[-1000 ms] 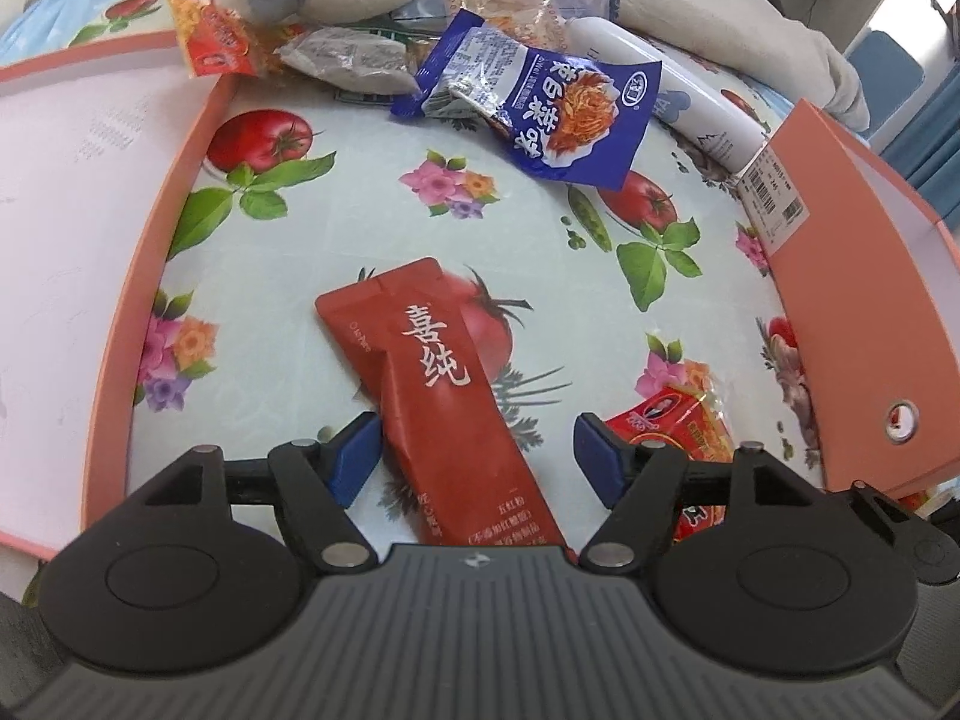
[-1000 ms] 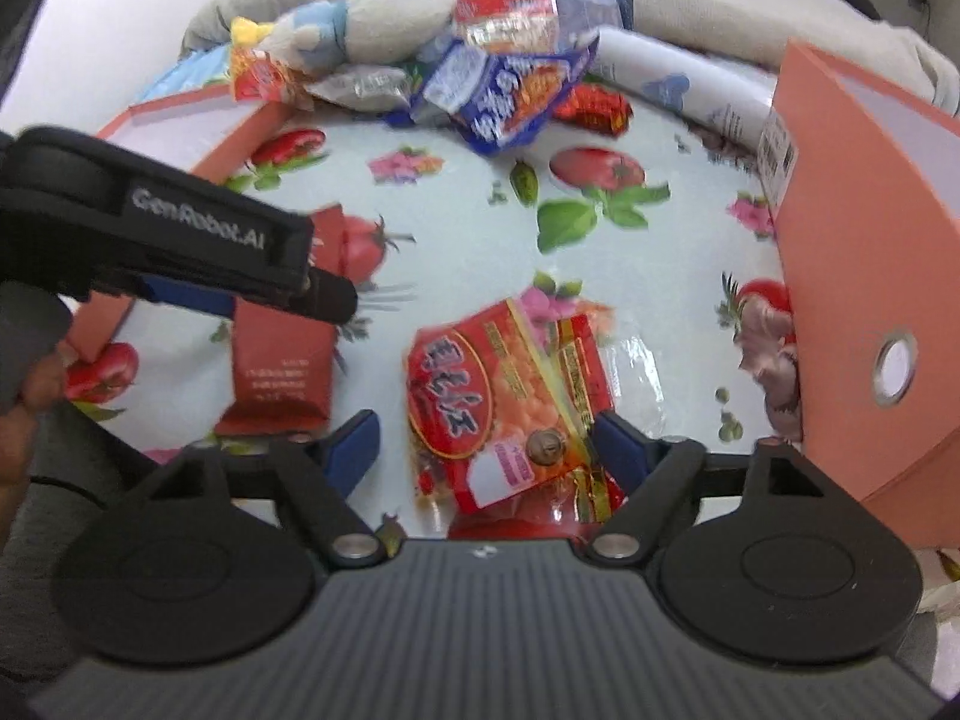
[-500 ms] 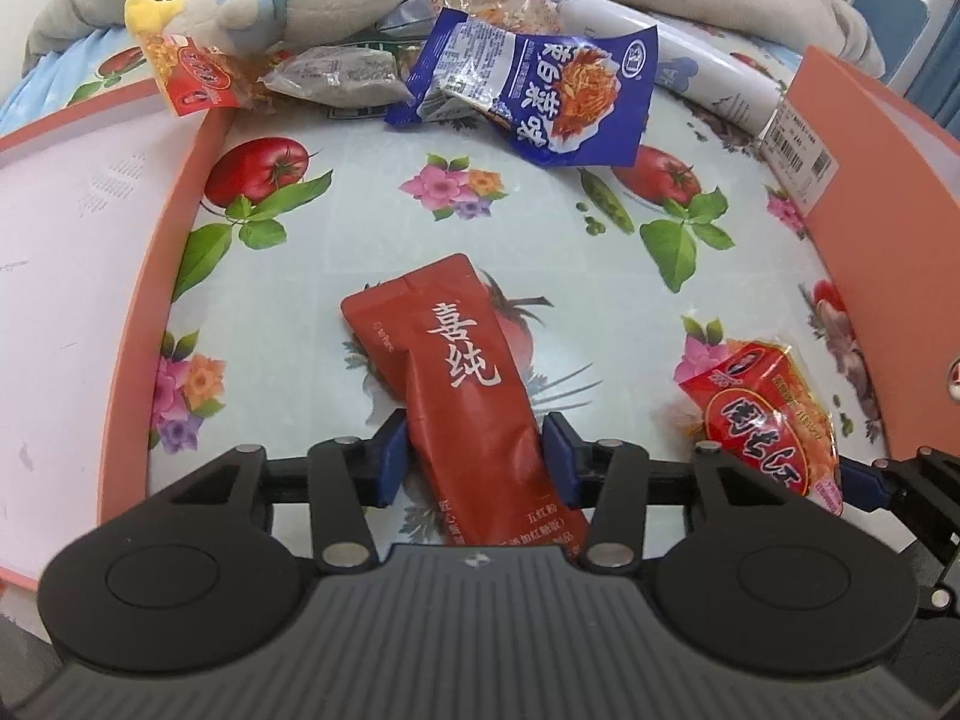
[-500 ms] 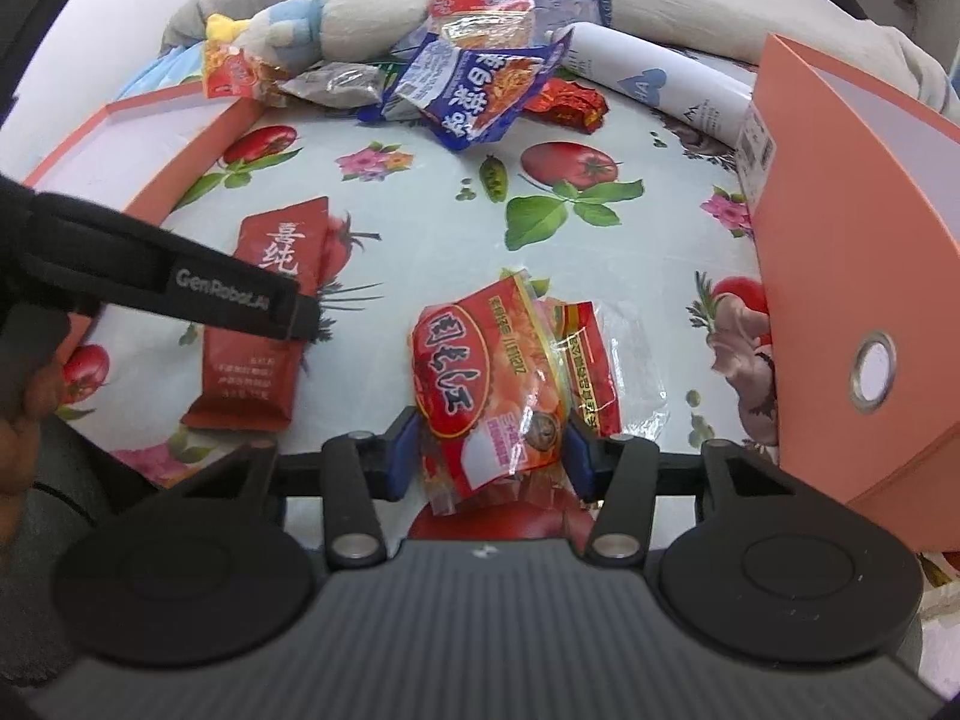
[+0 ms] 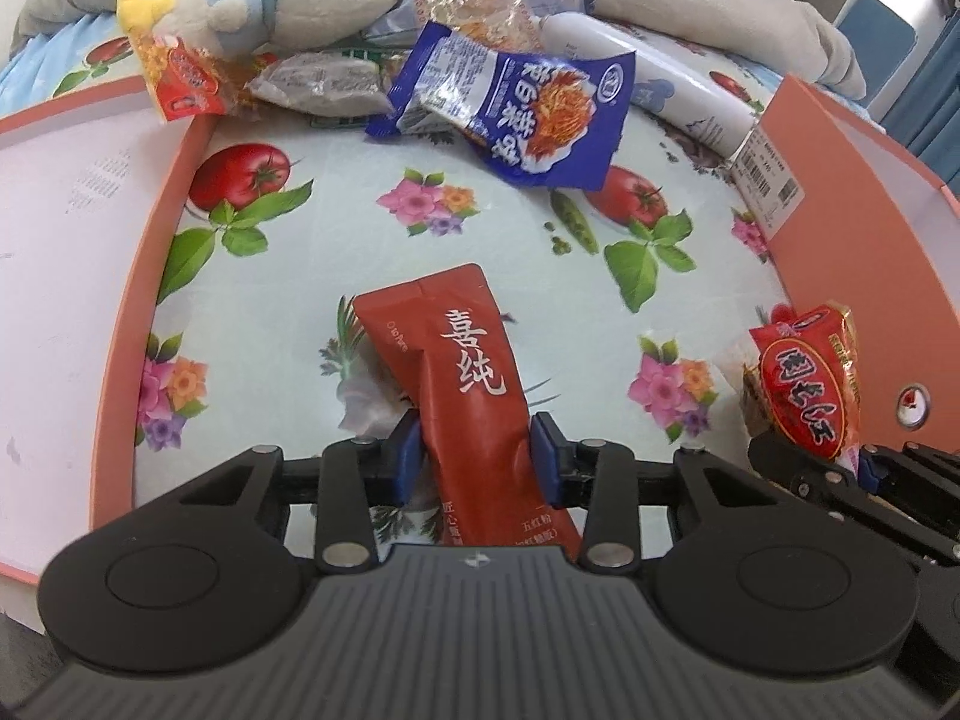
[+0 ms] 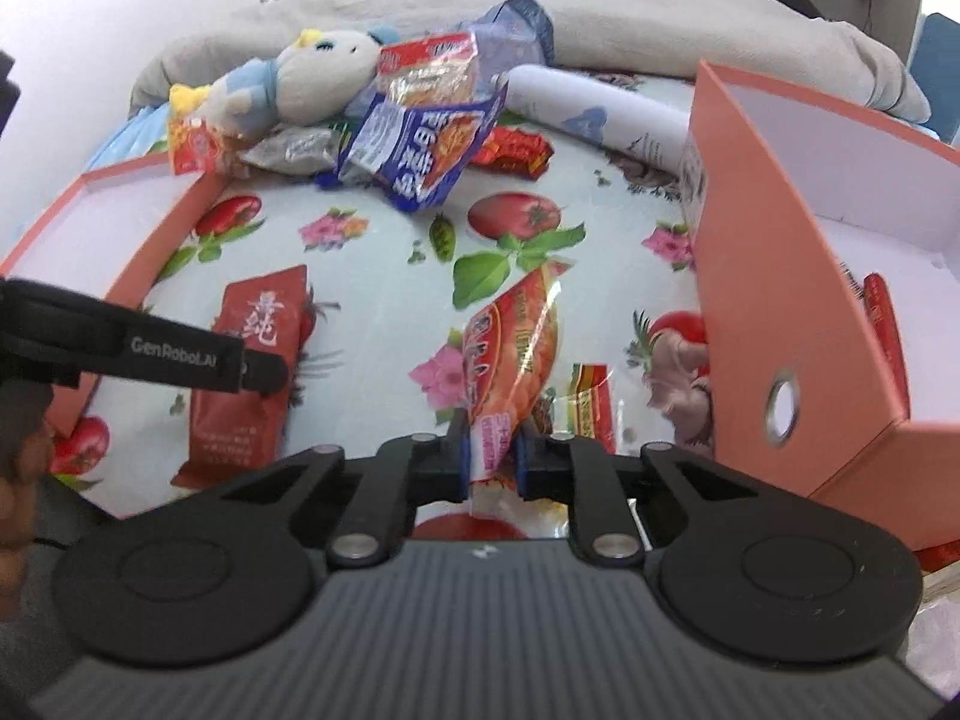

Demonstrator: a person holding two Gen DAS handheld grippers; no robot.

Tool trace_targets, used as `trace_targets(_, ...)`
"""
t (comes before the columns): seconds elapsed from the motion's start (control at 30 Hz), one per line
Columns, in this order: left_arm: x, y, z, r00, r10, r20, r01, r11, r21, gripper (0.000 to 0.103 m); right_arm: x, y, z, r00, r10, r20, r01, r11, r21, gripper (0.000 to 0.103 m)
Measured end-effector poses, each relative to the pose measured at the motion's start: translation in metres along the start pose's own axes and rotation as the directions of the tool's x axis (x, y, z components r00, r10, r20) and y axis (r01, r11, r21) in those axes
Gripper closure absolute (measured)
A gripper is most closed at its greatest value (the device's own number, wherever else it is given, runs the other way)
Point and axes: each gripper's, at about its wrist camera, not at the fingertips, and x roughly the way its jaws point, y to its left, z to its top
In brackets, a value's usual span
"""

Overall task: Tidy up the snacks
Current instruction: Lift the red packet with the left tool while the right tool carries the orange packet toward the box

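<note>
Left wrist view: left gripper (image 5: 474, 459) clamped on red pouch (image 5: 462, 384), long axis toward 11 o'clock. Right gripper (image 6: 489, 459) pinching orange packet (image 6: 516, 354); box (image 6: 798, 324) at 2 o'clock, nearer right gripper.

Two orange boxes (image 6: 780, 276) (image 6: 120, 240), one plush toy (image 6: 300, 78), one white roll (image 6: 600, 114), about eight snack packets (image 5: 516, 114).

Black ribbed claw (image 5: 477, 459) bodies, blue pads (image 6: 461, 461), silver screws — white "GenRobot.AI" lettering
</note>
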Motion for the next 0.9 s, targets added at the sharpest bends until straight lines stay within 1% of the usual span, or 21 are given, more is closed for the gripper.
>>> trace_targets(0.17,-0.013,-0.008,0.014,0.999,-0.029,0.021,0.029,1.000,0.000,0.060,-0.010,-0.011,0.010,1.000,0.004,0.030,-0.005,0.999,0.044,0.089)
trace_targets(0.47,-0.046,-0.028,0.042,0.994,-0.078,0.080,0.075,0.996,0.042,0.060,-0.034,-0.028,0.037,0.995,0.015,0.099,-0.023,0.996,0.085,0.091)
trace_targets(0.7,-0.074,-0.047,0.067,0.985,-0.124,0.122,0.115,0.991,0.074,0.060,-0.058,-0.037,0.061,0.987,0.017,0.161,-0.033,0.994,0.101,0.091)
trace_targets(0.9,-0.101,-0.069,0.088,0.973,-0.157,0.170,0.137,0.983,0.122,0.060,-0.080,-0.048,0.086,0.975,0.009,0.223,-0.034,0.994,0.107,0.091)
